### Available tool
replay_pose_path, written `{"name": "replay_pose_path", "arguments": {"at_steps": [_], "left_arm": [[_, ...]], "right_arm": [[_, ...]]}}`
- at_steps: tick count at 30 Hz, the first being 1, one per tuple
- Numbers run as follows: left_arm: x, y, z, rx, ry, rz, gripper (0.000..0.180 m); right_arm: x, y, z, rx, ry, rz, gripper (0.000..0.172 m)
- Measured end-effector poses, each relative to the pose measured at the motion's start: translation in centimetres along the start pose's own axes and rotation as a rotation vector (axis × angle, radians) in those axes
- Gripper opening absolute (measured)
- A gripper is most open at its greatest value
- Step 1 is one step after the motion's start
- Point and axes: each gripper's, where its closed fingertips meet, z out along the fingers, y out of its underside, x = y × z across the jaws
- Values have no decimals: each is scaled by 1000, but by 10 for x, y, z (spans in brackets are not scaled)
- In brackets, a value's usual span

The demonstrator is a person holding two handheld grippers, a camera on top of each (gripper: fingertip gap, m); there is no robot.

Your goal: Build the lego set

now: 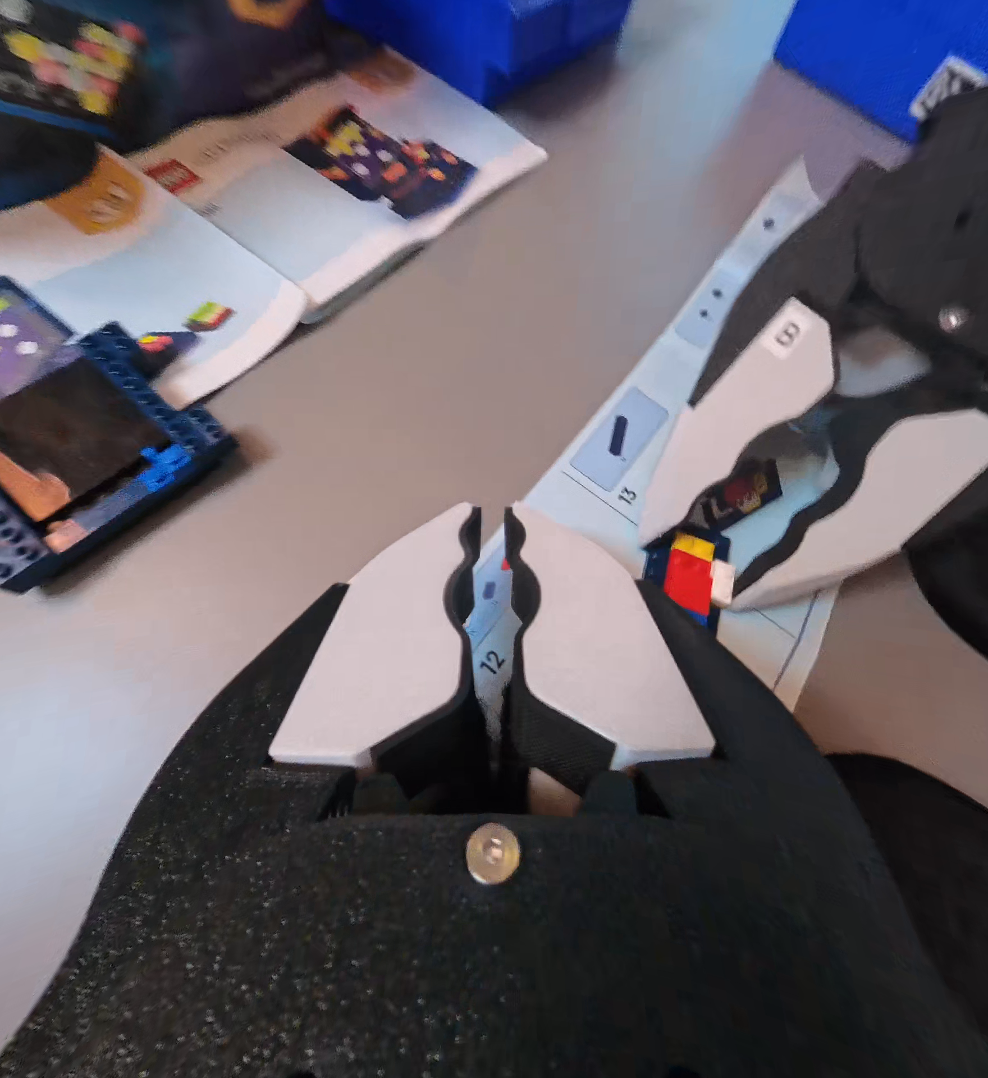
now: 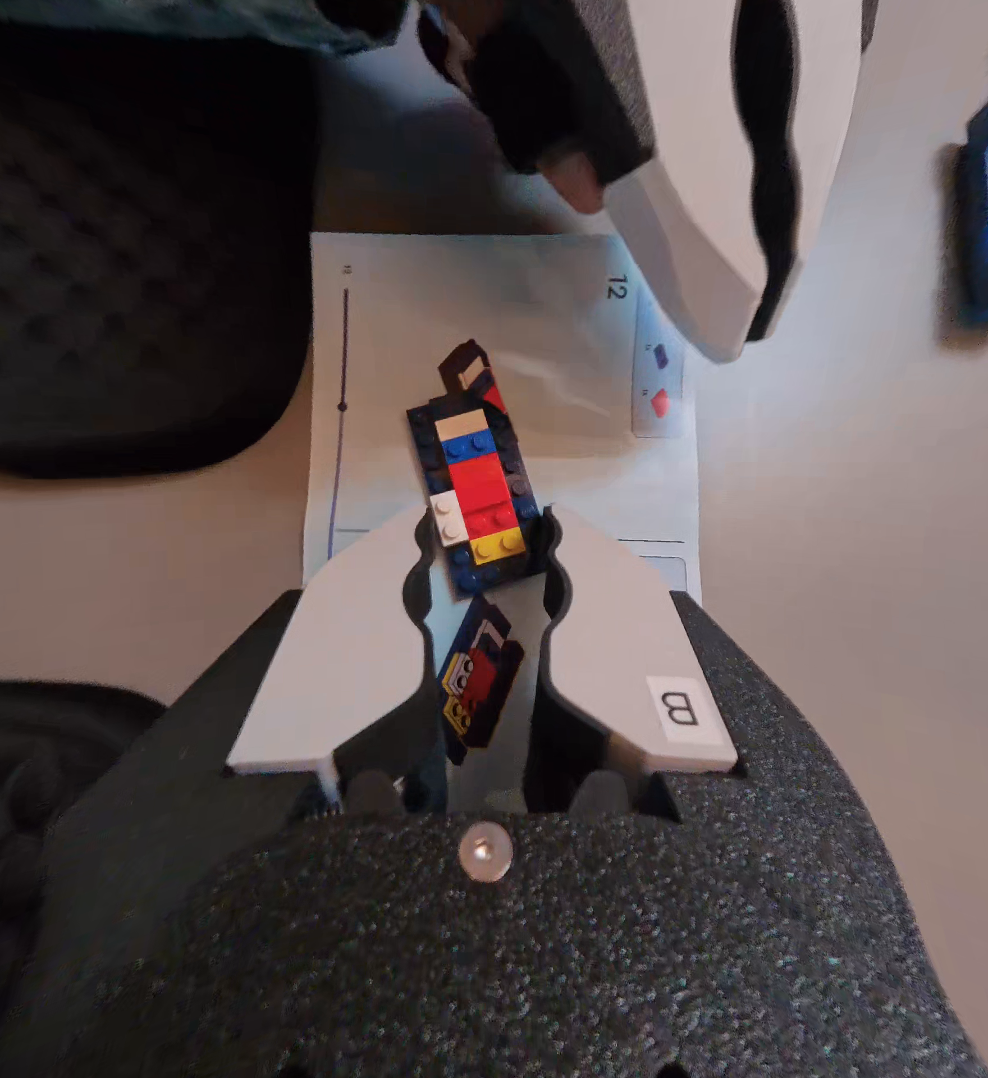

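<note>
between the right hand-held gripper (image 2: 487, 528)'s released fingers lies a light, stiff, probably fragile brick plate assembly (image 2: 477, 496); its long edges suit gripping. the left hand-held gripper (image 1: 493, 516) hovers nearby, nearly clenched, empty.

Red-yellow-blue-white brick plate (image 2: 477, 496), blue frame (image 1: 101, 461)

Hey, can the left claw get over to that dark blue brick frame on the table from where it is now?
Probably yes: the left claw has only bare table toward the dark blue brick frame, and nothing shows between its narrowly parted tips.
</note>
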Motion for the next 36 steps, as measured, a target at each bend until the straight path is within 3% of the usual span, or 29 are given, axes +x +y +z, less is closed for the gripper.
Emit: {"name": "replay_pose_path", "arguments": {"at_steps": [7,9,11,13,15,19,20,22,29,34,36], "left_arm": [[-11,0,-4,21,-34,-35,8],[-11,0,-3,12,-53,-10,8],[-15,-3,-5,33,-92,8,11],[-21,-19,-12,137,-150,20,18],[-26,-40,-25,306,-206,19,43],[-32,-71,-49,565,-268,17,134],[-30,-76,-52,606,-270,30,146],[-20,-86,-58,679,-248,84,146],[0,-94,-59,762,-254,296,146],[11,-98,-65,805,-204,330,146],[16,-104,-75,871,-174,323,145]], "right_arm": [[5,-14,13,-7,116,187,35],[5,-16,11,22,110,186,42],[11,-23,-2,132,106,198,57],[26,-40,-31,358,148,217,69],[44,-54,-75,651,208,222,82],[68,-58,-159,1141,326,266,118],[70,-54,-170,1206,339,281,123],[74,-49,-182,1294,355,301,134],[77,-47,-185,1396,306,322,129],[78,-49,-175,1288,421,239,147],[72,-52,-167,1218,437,164,144]]}}
